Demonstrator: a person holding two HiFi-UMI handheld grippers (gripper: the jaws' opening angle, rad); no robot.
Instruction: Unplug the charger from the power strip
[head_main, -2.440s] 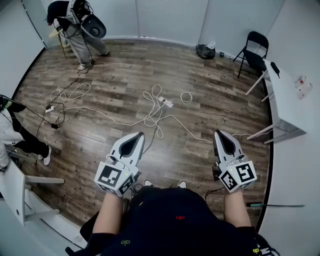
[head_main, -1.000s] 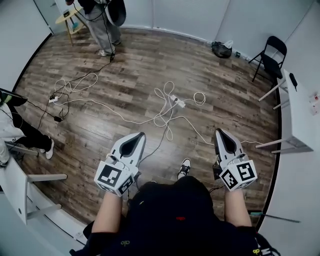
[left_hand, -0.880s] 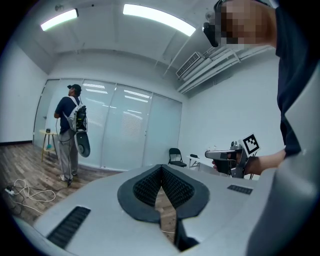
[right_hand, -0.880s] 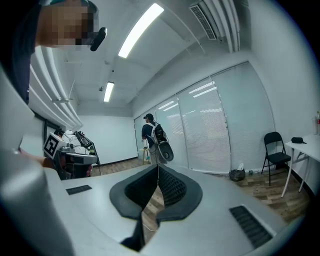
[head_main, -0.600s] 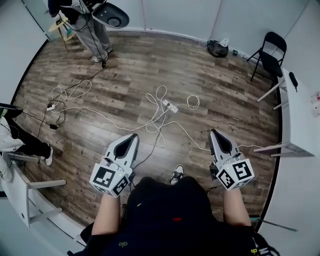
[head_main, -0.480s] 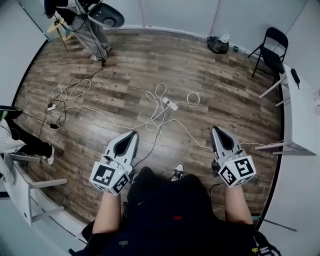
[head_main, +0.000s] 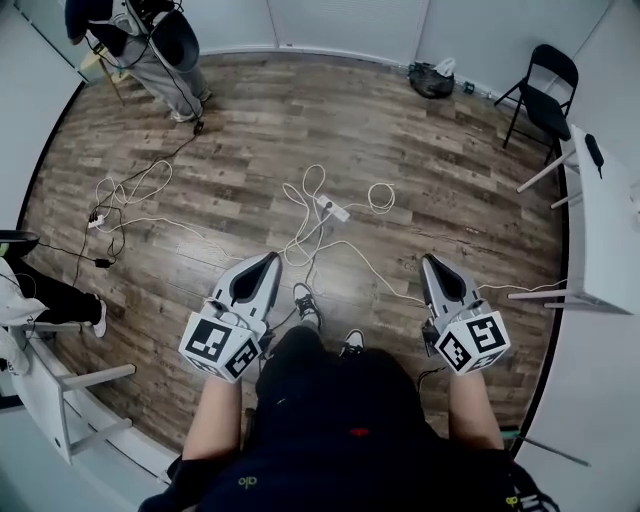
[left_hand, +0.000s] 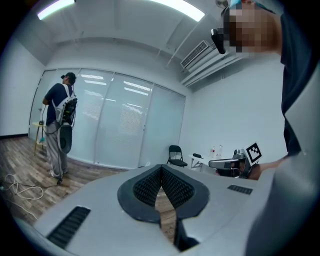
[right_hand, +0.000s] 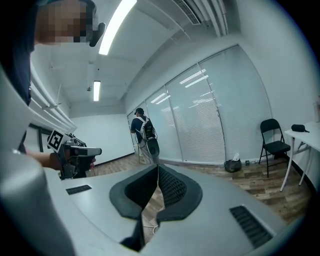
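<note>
Head view: power strip (head_main: 333, 209) lies well beyond the left hand-held gripper (head_main: 270, 260).

Bare floor (head_main: 440, 180) lay open from the near side to the strip (head_main: 333, 208), crossed only by loose cords (head_main: 303, 237). A table (head_main: 600, 240) and chair (head_main: 545, 95) closed the right; a person (head_main: 150, 50) stood far left.

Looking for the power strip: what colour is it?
The power strip is white; head view shows it best.
</note>
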